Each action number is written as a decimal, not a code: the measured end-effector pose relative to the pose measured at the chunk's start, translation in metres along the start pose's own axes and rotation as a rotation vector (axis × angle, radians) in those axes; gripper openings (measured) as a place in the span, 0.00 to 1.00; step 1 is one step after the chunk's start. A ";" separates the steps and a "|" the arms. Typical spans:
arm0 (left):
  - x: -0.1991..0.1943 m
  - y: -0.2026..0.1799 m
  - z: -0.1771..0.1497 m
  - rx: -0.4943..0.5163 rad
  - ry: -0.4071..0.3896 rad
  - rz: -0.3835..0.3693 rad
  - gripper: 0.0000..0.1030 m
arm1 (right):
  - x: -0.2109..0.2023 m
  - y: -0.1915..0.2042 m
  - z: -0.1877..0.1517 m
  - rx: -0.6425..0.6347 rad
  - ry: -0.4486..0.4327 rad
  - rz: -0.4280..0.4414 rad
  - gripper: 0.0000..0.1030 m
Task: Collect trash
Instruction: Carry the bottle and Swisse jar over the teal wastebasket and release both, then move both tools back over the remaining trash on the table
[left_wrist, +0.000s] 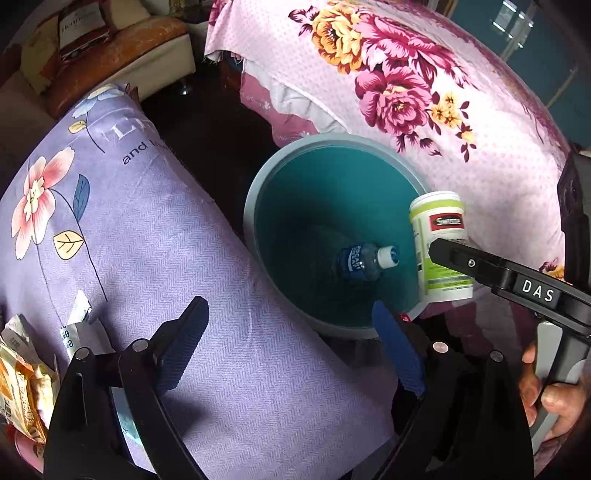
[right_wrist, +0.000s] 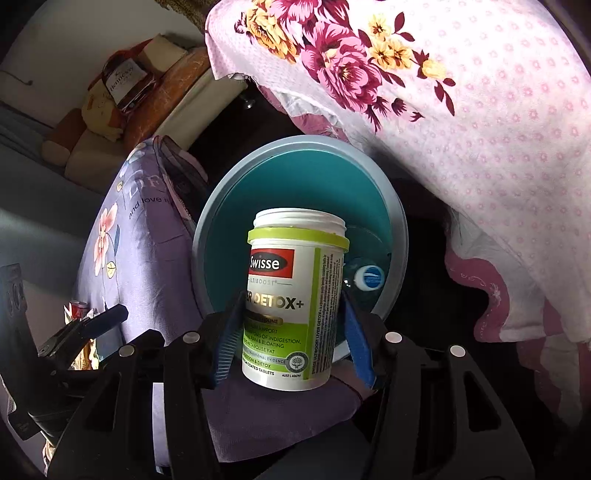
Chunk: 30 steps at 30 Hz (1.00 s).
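Note:
A teal bin (left_wrist: 295, 177) with a grey rim stands on the dark floor between two cloth-covered pieces of furniture; it also shows in the right wrist view (right_wrist: 221, 236). A blue plastic bottle (left_wrist: 360, 260) lies at its bottom, its cap visible in the right wrist view (right_wrist: 369, 277). My right gripper (right_wrist: 291, 321) is shut on a white-and-green Swisse supplement jar (right_wrist: 295, 295), held over the bin's near rim; the jar shows in the left wrist view (left_wrist: 439, 243) at the bin's right edge. My left gripper (left_wrist: 291, 332) is open and empty, over the purple cloth beside the bin.
Purple flowered cloth (left_wrist: 129, 229) lies left of the bin, pink flowered cloth (left_wrist: 424, 92) to its right. Crumpled wrappers and paper (left_wrist: 26, 369) lie at the left edge on the purple cloth. A sofa with a Hennessy bag (right_wrist: 127, 83) stands behind.

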<state>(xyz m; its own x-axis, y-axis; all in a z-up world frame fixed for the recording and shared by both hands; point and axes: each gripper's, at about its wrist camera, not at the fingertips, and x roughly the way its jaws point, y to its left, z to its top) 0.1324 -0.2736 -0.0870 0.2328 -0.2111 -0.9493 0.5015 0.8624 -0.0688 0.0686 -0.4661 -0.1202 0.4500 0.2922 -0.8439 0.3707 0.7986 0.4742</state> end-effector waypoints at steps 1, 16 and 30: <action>-0.001 0.002 -0.002 -0.004 0.000 -0.001 0.89 | 0.000 0.002 0.000 -0.003 0.001 0.000 0.54; -0.042 0.040 -0.039 -0.079 -0.052 -0.023 0.90 | -0.011 0.046 -0.020 -0.075 0.014 -0.043 0.74; -0.117 0.119 -0.110 -0.202 -0.150 0.008 0.91 | -0.003 0.153 -0.078 -0.295 0.118 -0.025 0.75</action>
<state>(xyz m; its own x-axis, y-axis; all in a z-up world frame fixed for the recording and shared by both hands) 0.0727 -0.0954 -0.0176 0.3650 -0.2569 -0.8948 0.3263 0.9355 -0.1355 0.0611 -0.3040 -0.0650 0.3402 0.3159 -0.8857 0.1213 0.9193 0.3744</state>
